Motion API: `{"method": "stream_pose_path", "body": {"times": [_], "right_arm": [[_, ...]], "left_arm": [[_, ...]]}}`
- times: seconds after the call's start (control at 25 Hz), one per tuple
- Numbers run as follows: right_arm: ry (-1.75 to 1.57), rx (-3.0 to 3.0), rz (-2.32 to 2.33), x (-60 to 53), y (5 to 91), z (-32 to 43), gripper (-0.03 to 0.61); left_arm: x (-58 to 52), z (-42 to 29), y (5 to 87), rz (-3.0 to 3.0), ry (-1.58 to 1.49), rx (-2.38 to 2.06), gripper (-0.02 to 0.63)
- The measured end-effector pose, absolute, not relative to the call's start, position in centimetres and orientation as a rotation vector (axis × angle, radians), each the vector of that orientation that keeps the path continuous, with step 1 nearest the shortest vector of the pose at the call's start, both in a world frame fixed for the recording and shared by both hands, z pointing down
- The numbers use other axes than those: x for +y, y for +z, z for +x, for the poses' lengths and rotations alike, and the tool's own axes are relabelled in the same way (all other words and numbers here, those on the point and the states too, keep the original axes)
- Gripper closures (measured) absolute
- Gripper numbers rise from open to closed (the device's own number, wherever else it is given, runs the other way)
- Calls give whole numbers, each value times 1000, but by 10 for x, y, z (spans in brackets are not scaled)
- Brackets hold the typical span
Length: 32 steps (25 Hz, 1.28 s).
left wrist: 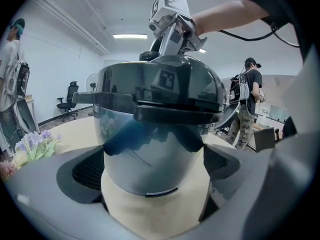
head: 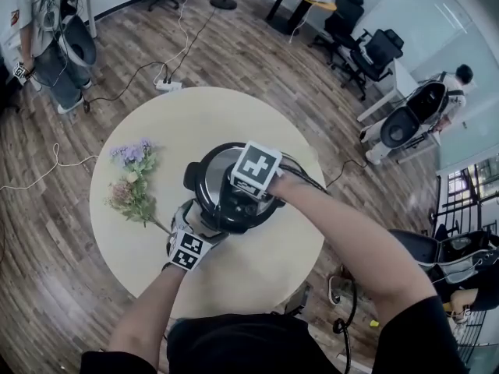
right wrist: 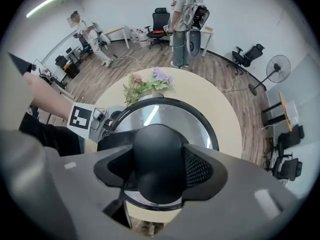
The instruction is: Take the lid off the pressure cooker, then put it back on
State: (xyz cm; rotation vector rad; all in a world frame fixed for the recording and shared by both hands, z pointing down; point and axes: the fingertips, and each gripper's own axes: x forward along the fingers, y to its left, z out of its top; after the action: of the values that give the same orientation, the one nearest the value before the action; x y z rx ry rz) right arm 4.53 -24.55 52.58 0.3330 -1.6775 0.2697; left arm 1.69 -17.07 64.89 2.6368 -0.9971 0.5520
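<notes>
Head view: cooker (head: 234, 220) stands on round bench (head: 257, 275), flowers (head: 132, 179) lie beside it at left. Lid (head: 218, 170) sits on cooker. Right gripper (right wrist: 159, 166) points down at lid top, fingers (right wrist: 202, 166) closed on black knob (right wrist: 155, 149). Left gripper (left wrist: 152, 171) low at cooker side, fingers (left wrist: 87, 171) clamp it from both sides. Wood floor (head: 47, 232) around bench; office chairs (head: 366, 53) further back.

Table (head: 257, 123): round, beige | pressure cooker (head: 242, 218): centre, lid (head: 221, 166) on | right gripper (head: 245, 193): atop lid | left gripper (head: 199, 220): at cooker's near-left side | flowers (head: 132, 179): left, apart.
</notes>
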Motion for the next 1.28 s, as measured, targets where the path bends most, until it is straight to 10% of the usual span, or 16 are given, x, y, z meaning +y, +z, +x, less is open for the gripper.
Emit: {"method": "stream_pose_path", "body": {"times": [1.28], "right_arm": [[598, -1608, 685, -255, 517, 57, 284]], "left_arm": [[-171, 21, 654, 2632, 546, -982, 21]]}}
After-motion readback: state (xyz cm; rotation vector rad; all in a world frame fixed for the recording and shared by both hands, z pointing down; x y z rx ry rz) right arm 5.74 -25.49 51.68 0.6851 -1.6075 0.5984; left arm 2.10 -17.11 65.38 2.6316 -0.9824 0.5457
